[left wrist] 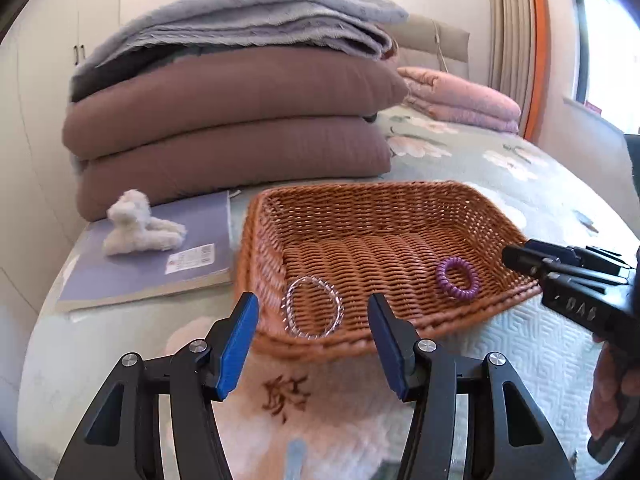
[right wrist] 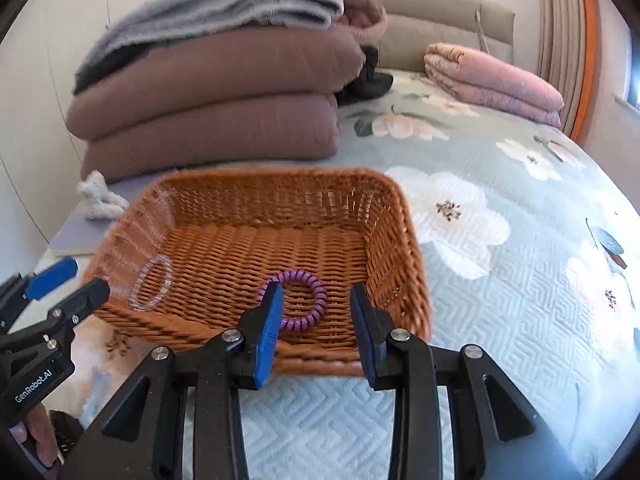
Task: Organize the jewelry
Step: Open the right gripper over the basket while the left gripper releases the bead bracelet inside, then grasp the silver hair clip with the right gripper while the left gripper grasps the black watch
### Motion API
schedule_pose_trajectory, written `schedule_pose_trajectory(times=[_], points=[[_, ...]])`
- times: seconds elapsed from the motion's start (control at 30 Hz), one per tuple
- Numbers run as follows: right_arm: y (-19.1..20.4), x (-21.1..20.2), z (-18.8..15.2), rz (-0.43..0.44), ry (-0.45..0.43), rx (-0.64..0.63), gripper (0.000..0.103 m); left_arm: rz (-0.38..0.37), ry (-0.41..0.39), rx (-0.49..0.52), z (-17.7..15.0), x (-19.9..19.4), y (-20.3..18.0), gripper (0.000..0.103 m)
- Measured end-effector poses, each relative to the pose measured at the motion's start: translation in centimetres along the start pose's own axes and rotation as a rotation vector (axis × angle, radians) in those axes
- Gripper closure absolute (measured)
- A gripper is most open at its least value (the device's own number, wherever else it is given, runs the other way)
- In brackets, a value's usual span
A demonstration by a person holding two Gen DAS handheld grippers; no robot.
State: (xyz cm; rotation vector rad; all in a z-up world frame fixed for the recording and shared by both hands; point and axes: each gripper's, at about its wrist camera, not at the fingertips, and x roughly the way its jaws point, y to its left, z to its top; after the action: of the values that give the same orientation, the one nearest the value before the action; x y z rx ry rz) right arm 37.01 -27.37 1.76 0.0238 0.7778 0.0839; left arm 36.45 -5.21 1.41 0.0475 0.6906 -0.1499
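Note:
A brown wicker basket (left wrist: 264,248) (right wrist: 404,240) sits on the flowered bedspread. On its floor lie a clear beaded bracelet (left wrist: 314,307) (right wrist: 153,283) near the front left and a purple coil hair tie (left wrist: 457,278) (right wrist: 304,300) near the front right. My left gripper (left wrist: 313,316) hovers open just in front of the basket's near rim, in line with the clear bracelet, nothing between its fingers. My right gripper (right wrist: 317,308) is open above the near rim; the purple tie shows behind its left finger, untouched. Each gripper appears in the other's view: right gripper (left wrist: 516,258), left gripper (right wrist: 76,280).
A stack of folded brown quilts under a grey blanket (left wrist: 232,120) rises behind the basket. A lilac notebook (left wrist: 160,256) with a small white plush toy (left wrist: 140,224) lies left of it. Folded pink bedding (right wrist: 496,80) lies far right, by the headboard.

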Motion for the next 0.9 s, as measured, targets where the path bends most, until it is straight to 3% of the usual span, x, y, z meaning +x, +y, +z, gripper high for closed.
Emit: schedule_pose_trajectory(times=[0.23,0.53,0.9], points=[[1.2,-6.6,-2.5,0.033,-0.097,-0.018,0.066,-0.016,-0.053,-0.011,-2.7,-6.2,1.0,0.045],[1.6,-13.4,-8.4,0.048,-0.121,-0.026,0.065,-0.021,-0.059,0.049,-9.3,-12.3,1.1,0.045],[-1.1,-15.6,-16.7,0.017,-0.03,0.024,0.065,-0.046,0.0,0.085,-14.9,-13.5,1.7,0.045]])
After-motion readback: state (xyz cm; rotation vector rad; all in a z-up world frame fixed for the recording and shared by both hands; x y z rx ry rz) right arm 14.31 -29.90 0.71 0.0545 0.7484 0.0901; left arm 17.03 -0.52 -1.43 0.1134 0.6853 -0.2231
